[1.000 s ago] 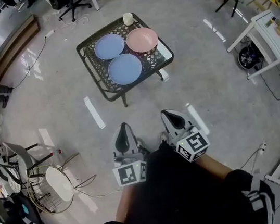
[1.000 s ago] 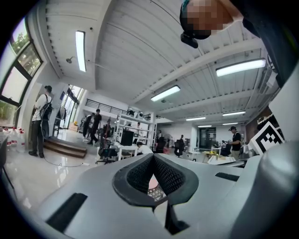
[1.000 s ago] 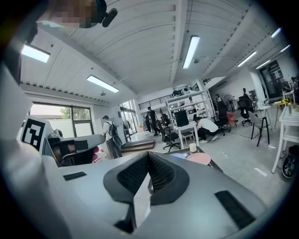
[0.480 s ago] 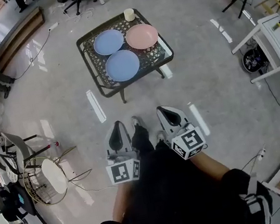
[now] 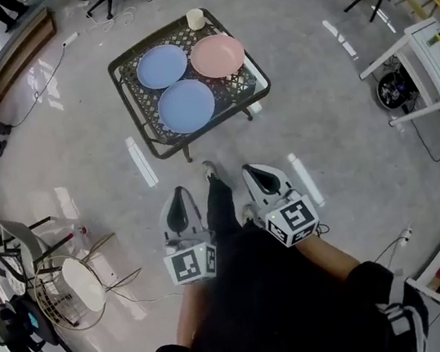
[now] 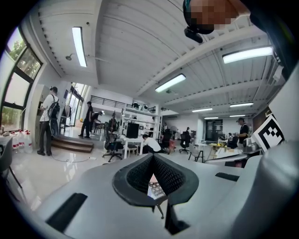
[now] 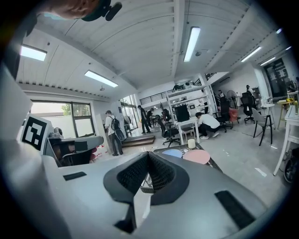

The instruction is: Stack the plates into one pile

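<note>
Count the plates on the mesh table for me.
3, none stacked: a blue plate far left, a pink plate far right, and a second blue plate closest to the camera. None seems hidden.

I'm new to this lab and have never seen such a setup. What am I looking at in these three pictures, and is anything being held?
There is no robot here. A person carries a hand-held two-jaw gripper in each hand.

The top-down picture comes from a camera on the person's head. It shows the left gripper and the right gripper in front of their body, each with a marker cube.

The other two pictures come from cameras riding on the grippers, each looking along its own jaws.

Ahead stands a low mesh table. On it lie a far blue plate, a near blue plate, a pink plate and a white cup. The plates lie side by side, not yet stacked.

Both grippers are shut and hold nothing.
</note>
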{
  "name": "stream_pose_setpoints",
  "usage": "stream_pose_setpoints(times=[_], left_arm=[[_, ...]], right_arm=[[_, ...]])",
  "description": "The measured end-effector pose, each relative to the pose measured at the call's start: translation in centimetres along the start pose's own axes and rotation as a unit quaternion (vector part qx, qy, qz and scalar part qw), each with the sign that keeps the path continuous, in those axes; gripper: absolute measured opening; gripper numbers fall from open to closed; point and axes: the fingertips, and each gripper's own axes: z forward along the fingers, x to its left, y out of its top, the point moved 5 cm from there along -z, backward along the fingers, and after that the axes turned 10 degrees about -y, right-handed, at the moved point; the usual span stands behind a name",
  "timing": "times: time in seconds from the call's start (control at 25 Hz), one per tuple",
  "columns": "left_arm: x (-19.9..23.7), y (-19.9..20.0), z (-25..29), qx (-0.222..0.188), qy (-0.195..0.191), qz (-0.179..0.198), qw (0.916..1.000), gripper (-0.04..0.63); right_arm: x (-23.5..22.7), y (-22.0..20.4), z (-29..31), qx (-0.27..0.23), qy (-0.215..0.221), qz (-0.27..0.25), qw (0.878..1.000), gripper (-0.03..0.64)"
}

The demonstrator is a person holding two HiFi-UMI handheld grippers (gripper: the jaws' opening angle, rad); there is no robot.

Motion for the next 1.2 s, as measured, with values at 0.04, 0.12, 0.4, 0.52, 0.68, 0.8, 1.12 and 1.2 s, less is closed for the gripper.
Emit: stream_pose_setpoints(times=[0.04, 0.12, 0.4, 0.52, 0.68, 0.8, 1.12, 1.2], left_arm=[[0.6, -0.1, 0.8, 0.003, 0.001, -0.002, 1.0, 0.017], [1.7, -0.3, 2.5, 0.006, -0.003, -0.008, 0.9999, 0.016], [7.3, -3.2, 9.7, 0.055, -0.006, -0.026, 0.9982, 0.016], [10.0, -4.5, 12.2, 0.077, -0.003, -0.033, 0.9965, 0.017], [13.5, -6.4, 15.7, 0.104, -0.003, -0.044, 0.9936, 0.017], [15.8, -7.6, 17.9, 0.12, -0.004, -0.054, 0.9913, 0.017], [19.5, -7.7, 21.6, 0.132, -0.005, -0.063, 0.9893, 0.017], [20.2, -7.8, 22.4, 0.134, -0.006, -0.066, 0.9888, 0.017]], right_arm=[[-0.2, 0.1, 0.9, 0.002, -0.001, -0.002, 1.0, 0.008], [-0.7, 0.2, 2.9, 0.009, -0.004, -0.003, 1.0, 0.008], [-2.2, -0.3, 12.5, 0.029, -0.006, -0.022, 0.999, 0.008], [-2.4, -1.1, 16.0, 0.051, -0.01, -0.024, 0.998, 0.008], [-3.0, -1.8, 20.7, 0.081, -0.019, -0.019, 0.996, 0.008], [-3.4, -1.9, 23.7, 0.097, -0.029, -0.02, 0.995, 0.008], [-4.9, -1.8, 29.5, 0.128, -0.052, -0.042, 0.99, 0.008], [-5.4, -1.8, 30.6, 0.135, -0.056, -0.038, 0.989, 0.008]])
